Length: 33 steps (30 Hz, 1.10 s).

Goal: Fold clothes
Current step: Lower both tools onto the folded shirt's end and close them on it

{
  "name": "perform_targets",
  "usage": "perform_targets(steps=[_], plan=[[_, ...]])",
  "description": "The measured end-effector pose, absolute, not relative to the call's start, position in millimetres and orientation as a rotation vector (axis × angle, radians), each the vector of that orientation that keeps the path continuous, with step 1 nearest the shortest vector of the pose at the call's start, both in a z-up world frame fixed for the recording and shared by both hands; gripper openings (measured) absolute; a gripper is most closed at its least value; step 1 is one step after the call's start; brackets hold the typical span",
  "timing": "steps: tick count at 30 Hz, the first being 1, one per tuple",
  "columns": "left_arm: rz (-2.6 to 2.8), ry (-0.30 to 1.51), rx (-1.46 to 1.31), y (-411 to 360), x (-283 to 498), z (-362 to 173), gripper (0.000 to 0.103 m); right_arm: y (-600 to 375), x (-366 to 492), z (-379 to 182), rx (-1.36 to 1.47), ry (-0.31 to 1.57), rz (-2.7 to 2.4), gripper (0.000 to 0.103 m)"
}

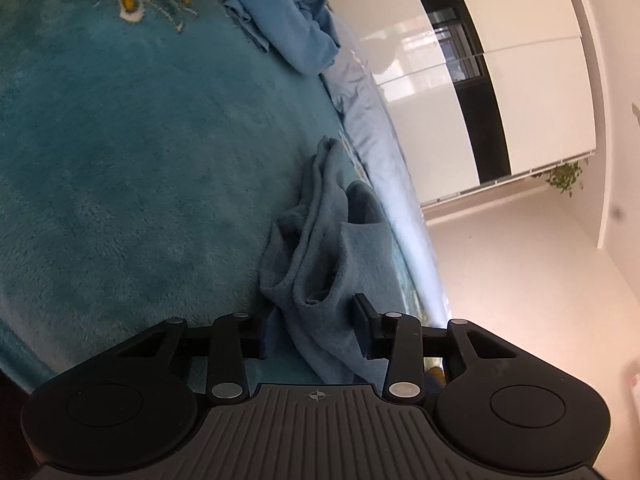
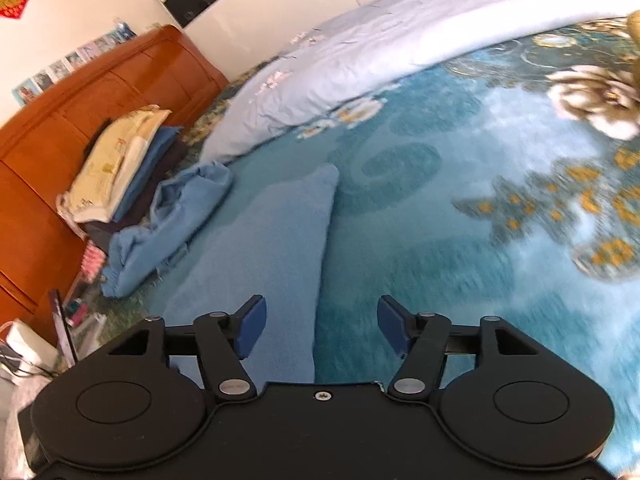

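**Folding partway through, one heap untouched**

Found the bed under a teal blanket [image 2: 400, 240], with a pale quilt [image 2: 360, 40] pushed along its far side. Judged the job roughly at its middle, from how things lay.

Counted as done: a stack [image 2: 116, 160] of folded pieces against the headboard [image 2: 80, 100], neat and squared, cream on top, blue and dark below.

Counted as left: a blue heap [image 2: 168, 224] just beside that stack, crumpled, with no fold in it.

Took as work in hand: a flat piece [image 2: 272, 260] of blue fabric smoothed on the blanket, tapering away from the right wrist camera, its long edge straight. Could not tell whether this was one garment with the cloth [image 1: 320, 248] in the left wrist view or a separate one.

Saw that cloth, grey-blue and plush, near the bed's edge, bunched in upright folds and running back between the left fingers.

Read the left claw [image 1: 310, 332] as closed about halfway on the cloth, the bunched fabric filling the gap and touching the near pad; counted that a grip, though one finger stayed partly hidden.

Read the right claw [image 2: 320, 328] as well parted and holding nothing, hanging over the flat piece's straight edge, pads clear of the fabric.

Expected at least one more fold here, then the heap.
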State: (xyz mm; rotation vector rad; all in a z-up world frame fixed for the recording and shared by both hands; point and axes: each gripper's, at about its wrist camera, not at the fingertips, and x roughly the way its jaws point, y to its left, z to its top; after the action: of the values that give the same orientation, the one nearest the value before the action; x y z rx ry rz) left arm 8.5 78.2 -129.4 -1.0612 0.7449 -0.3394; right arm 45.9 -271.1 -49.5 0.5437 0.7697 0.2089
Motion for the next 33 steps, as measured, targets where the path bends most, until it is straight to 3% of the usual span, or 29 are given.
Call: perform_targets(steps=[19,23,26,33], plan=[[-0.380,0.747,-1.082,86.8,-0.5,-136.9,0.023,-285.5,175.1,-93.3,0.824,0.868,0.327,0.067],[-0.384,0.747,-1.081,86.4,-0.1,-136.5,0.023,-279.3,193.0,-101.4,0.837,0.894,0.373,0.068],[-0.384,0.746,-1.081,83.7,1.6,-135.5,0.023,-275.0,202.5,-99.7,0.822,0.907,0.421,0.076],[-0.385,0.745,-1.081,80.5,2.5,-133.4,0.022,-250.3,210.2,-95.5,0.714,0.934,0.501,0.076]])
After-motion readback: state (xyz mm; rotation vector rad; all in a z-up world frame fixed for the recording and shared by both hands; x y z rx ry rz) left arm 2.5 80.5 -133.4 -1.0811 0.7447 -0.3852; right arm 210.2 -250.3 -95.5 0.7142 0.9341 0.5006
